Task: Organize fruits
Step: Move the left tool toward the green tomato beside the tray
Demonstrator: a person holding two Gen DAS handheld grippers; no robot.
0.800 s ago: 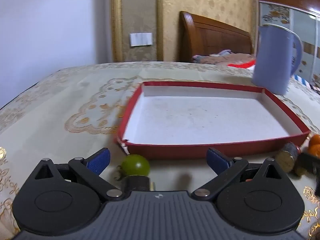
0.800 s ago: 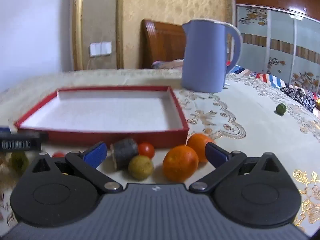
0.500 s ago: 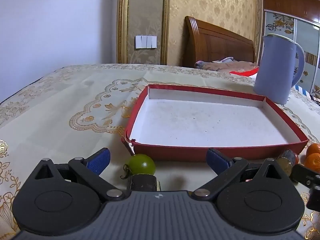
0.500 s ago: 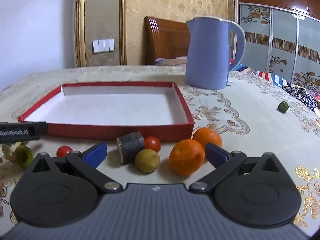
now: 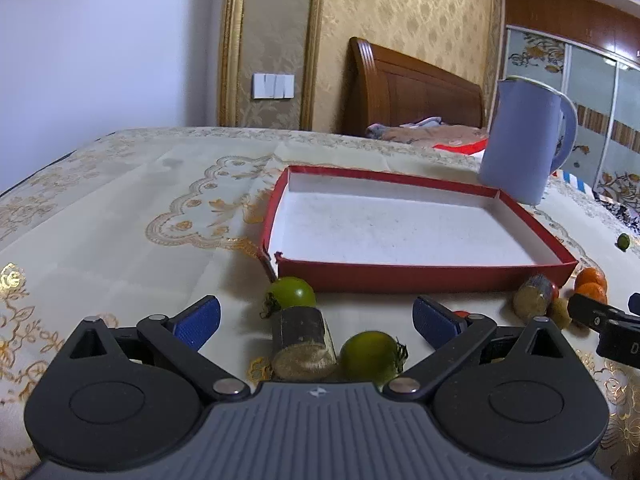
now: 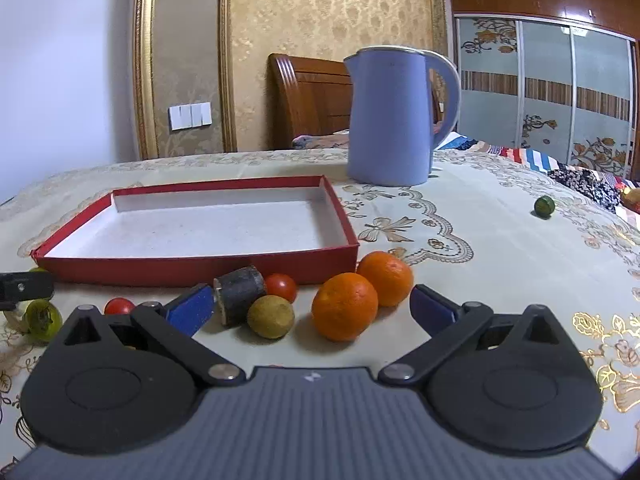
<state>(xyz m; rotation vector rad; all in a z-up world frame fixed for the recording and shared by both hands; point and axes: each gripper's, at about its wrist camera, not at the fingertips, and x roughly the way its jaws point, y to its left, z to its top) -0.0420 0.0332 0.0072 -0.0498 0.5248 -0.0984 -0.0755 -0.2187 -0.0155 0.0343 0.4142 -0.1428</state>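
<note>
Nothing is in the red tray (image 5: 424, 278) yet, so you are at the very start: both tools hover over the cloth with their jaws spread wide and empty, and the fruit all lies loose along the tray's near wall. Ahead of your left gripper (image 5: 316, 318), between its fingers, sit a green tomato (image 5: 291, 293) by the tray's torn near-left corner, a dark stubby cylinder (image 5: 303, 342) just behind it toward you, and a second green tomato (image 5: 372, 354) touching that cylinder's right side. I judge the nearer tomato the easiest first pick, but you must close on it without catching the cylinder. To the left of that gripper the cloth lies bare, giving room to swing. Ahead of your right gripper (image 6: 312, 306), from left to right, lie a small red tomato (image 6: 119, 305), another dark cylinder (image 6: 239, 294), a second red tomato (image 6: 281, 287) behind it, a yellow-brown round fruit (image 6: 270, 317), then two oranges (image 6: 362, 294) touching each other. The front orange is the clearest grasp. Lift over the low tray wall; the blue kettle (image 6: 390, 116) stands beyond the tray's far right corner, and a lone green fruit (image 6: 544, 205) lies well off right.
</note>
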